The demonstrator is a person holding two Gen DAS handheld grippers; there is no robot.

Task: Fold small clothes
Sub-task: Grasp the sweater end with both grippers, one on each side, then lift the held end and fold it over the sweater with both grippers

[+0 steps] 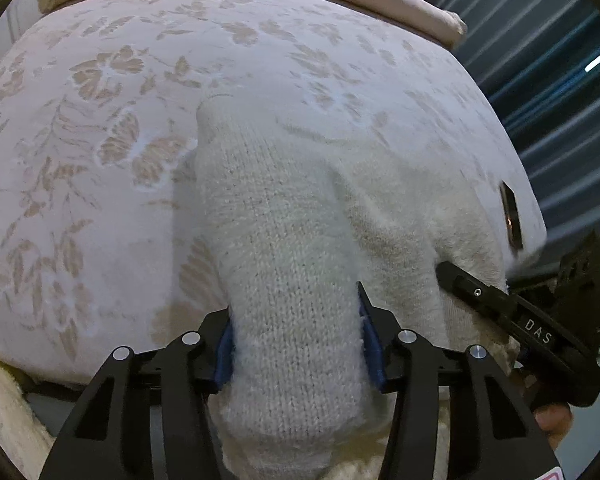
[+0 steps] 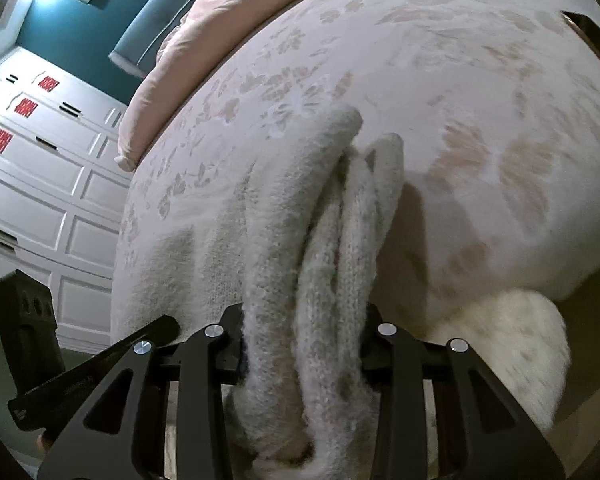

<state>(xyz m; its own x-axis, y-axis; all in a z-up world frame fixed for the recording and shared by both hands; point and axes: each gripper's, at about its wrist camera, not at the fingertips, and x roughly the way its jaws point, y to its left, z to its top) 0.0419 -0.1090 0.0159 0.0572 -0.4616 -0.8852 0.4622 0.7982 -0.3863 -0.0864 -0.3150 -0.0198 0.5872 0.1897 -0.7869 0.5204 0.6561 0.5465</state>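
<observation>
Two tongs hold one white knit garment by the bed's near edge: left tongs and right tongs both pinch it. Lift evenly, keeping it flat.

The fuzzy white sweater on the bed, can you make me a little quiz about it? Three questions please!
1. True or false: both grippers are clamped on the sweater.
2. What pattern does the bedspread have: A stripes, B flowers, C dots?
3. Fill in: the wardrobe doors in the right wrist view are ____.

Key:
1. True: the left gripper and the right gripper each pinch bunched knit.
2. B
3. white
</observation>
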